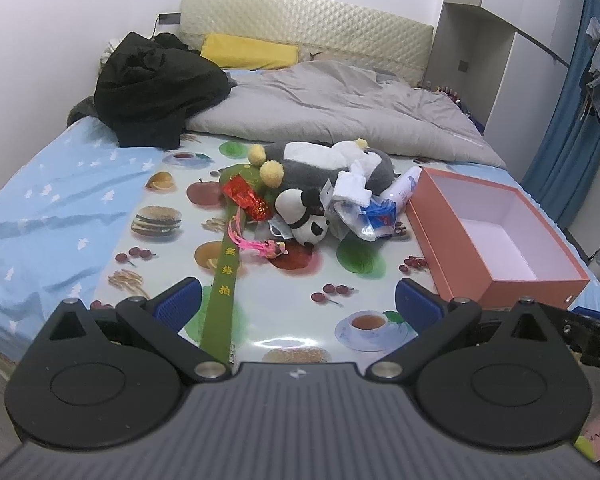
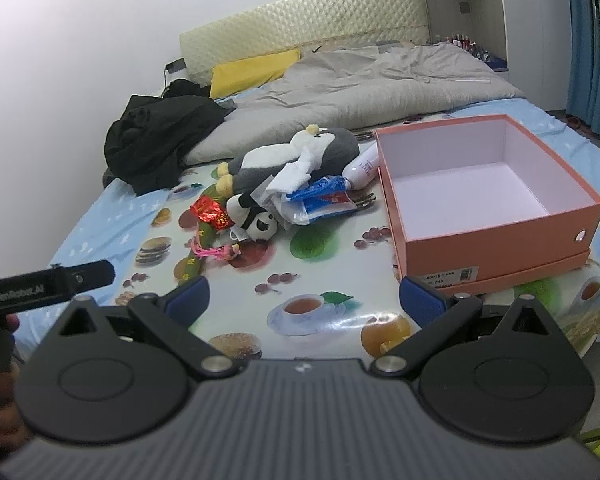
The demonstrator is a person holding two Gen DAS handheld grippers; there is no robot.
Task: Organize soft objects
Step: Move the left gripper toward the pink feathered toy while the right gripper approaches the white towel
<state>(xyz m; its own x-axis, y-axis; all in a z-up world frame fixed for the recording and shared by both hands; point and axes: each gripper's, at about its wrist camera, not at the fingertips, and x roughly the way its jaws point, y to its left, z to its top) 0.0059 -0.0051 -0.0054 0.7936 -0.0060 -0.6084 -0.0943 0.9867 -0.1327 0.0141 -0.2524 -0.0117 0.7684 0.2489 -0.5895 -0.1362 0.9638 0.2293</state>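
Lying in one heap at the middle of the bed's printed sheet point(image 1: 300, 280) are your soft things: one grey plush toy point(image 1: 340, 168), one small panda toy point(image 1: 306, 216) touching its front, one white cloth point(image 1: 354, 188) draped on top, and crumpled plastic bags point(image 1: 374, 216) just beside it. One green strap point(image 1: 222, 292) runs from the heap toward the near edge, with a red foil packet point(image 1: 246, 198) on it. You hold your left gripper point(image 1: 298, 300) low over the near edge, fingers wide apart and holding nothing. Your right gripper point(image 2: 304, 298) hovers likewise, fingers spread, nothing between them. One orange box point(image 2: 496, 236) sits near the sheet's right edge, open with nothing inside. One white tube point(image 2: 364, 168) lies between box and heap.
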